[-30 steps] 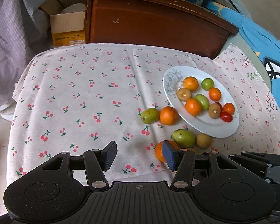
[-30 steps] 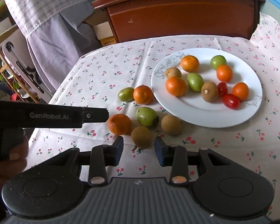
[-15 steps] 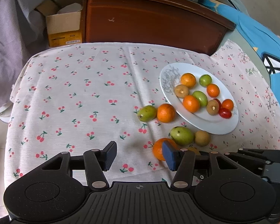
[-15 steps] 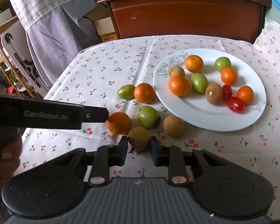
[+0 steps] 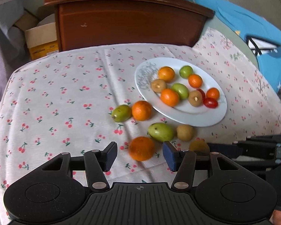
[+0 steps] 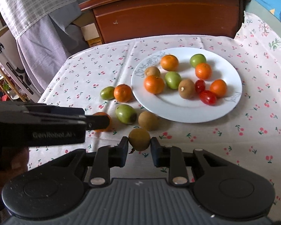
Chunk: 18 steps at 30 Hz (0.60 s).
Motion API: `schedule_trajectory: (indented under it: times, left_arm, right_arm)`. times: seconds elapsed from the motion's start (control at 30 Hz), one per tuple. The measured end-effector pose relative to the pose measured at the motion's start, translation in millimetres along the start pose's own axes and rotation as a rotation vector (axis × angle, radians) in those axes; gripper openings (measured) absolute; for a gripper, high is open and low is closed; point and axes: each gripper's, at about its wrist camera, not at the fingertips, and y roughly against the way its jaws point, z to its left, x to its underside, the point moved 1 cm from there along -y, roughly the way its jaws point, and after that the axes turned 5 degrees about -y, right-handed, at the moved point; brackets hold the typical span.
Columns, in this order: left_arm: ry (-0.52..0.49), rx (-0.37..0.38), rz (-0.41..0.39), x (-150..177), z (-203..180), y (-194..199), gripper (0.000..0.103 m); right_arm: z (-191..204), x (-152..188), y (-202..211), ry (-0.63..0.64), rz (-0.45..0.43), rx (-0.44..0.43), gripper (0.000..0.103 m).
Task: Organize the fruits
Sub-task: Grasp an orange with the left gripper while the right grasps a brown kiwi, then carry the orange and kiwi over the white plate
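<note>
A cherry-print tablecloth (image 6: 80,75) was seen spread over the table, filling the middle of both views. A white plate (image 6: 178,110) was set right of centre on it, loaded with tangerines, green fruits, brown fruits and cherry tomatoes. The left gripper (image 5: 139,154) was held low in its frame, its jaws spread wide apart with nothing between them, and a tangerine (image 5: 141,148) was seen lying on the cloth in the gap ahead of them. The right gripper (image 6: 139,147) was clamped on a small brown fruit (image 6: 139,139) at lower centre of its view, the fruit pinched between both pads just short of the plate.
</note>
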Motion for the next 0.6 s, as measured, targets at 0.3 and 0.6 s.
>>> schedule_trajectory:
  times: [0.3,0.6]
  left_arm:
    - [-0.018,-0.036,0.008,1.3,-2.2,-12.7,0.05]
    - [-0.047,-0.026,-0.006,2.6,-8.4,-14.1,0.03]
  right_arm:
    - [-3.3,0.6,-0.3,-0.018,0.013,0.004,0.026]
    - [-10.0,0.8,-3.9,-0.067,0.033,0.004,0.026]
